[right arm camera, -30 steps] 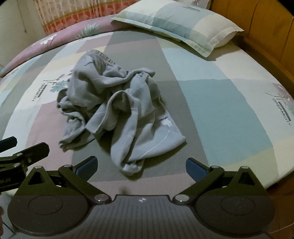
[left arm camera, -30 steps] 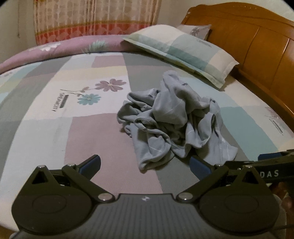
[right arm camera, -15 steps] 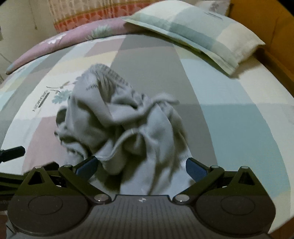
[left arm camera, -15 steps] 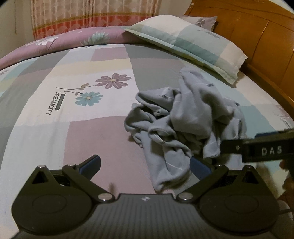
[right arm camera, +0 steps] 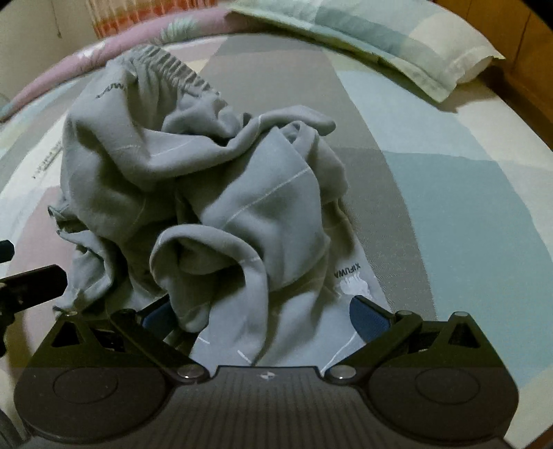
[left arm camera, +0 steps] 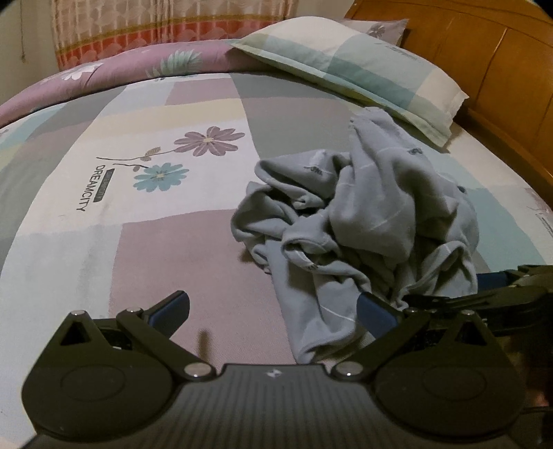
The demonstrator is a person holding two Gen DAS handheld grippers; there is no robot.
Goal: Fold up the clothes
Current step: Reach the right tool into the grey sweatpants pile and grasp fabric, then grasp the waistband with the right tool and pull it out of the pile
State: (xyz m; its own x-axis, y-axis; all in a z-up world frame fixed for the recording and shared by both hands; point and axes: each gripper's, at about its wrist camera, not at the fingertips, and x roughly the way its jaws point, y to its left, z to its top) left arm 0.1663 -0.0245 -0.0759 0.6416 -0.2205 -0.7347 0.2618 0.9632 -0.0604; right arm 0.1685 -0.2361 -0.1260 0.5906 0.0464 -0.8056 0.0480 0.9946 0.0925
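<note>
A crumpled grey garment [left arm camera: 373,214] with thin white lines lies in a heap on the patchwork bedsheet [left arm camera: 103,248]. Its elastic waistband [right arm camera: 172,65] sits at the far top of the heap in the right wrist view. My left gripper [left arm camera: 273,309] is open low over the sheet, and the garment's near end lies by its right finger. The right gripper [right arm camera: 262,312] is open too, with the garment's [right arm camera: 224,193] near folds lying between its fingers. Each gripper shows in the other's view: the right gripper [left arm camera: 501,297] at the right edge, the left gripper [right arm camera: 31,283] at the left edge.
A checked pillow [left arm camera: 352,65] lies at the head of the bed against a wooden headboard [left arm camera: 484,55]. A purple rolled quilt [left arm camera: 103,79] runs along the far side below a curtain [left arm camera: 155,20]. Printed flowers [left arm camera: 207,141] mark the sheet left of the garment.
Both grippers have moved forward and lower toward the garment. The right one has closed in until the near folds lie between its open fingers. The heap itself has not shifted.
</note>
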